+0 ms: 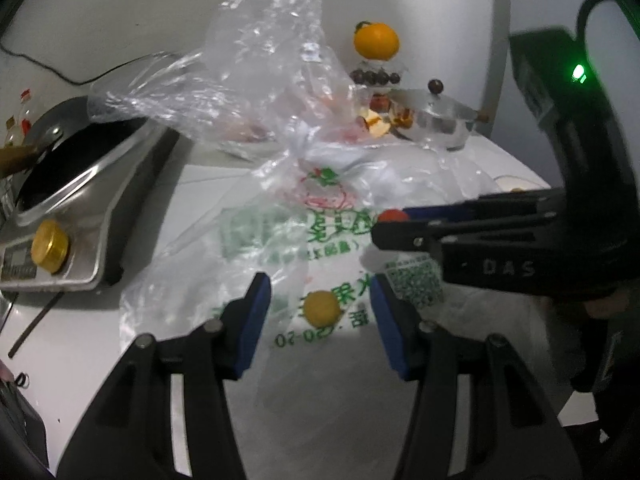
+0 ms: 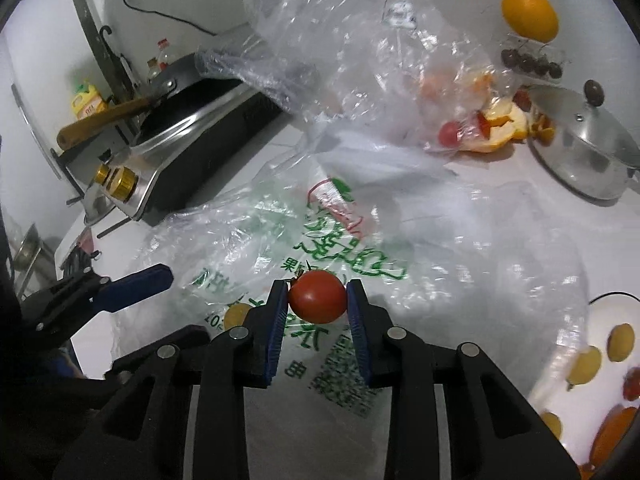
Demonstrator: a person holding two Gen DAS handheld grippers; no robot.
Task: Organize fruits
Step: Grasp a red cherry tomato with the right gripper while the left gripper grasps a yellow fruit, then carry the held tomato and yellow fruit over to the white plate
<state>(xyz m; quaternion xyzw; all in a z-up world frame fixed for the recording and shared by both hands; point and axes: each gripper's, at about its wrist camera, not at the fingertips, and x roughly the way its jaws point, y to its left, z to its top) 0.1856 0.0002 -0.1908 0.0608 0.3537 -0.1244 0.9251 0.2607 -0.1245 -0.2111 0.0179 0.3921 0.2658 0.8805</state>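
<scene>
Between the right gripper (image 2: 317,298) jaws sits a red cherry tomato (image 2: 317,296), clamped. At twelve o'clock of the left gripper (image 1: 320,312), jaws apart, a yellow fruit (image 1: 322,308) lies on the printed plastic bag (image 1: 280,232) covering the counter (image 1: 80,360).

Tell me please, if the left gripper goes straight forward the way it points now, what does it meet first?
Most likely the small yellow fruit, which lies on the printed plastic bag just ahead of the open left gripper, roughly centred between its fingers. Depth is unclear, so it could touch the bag first.
</scene>
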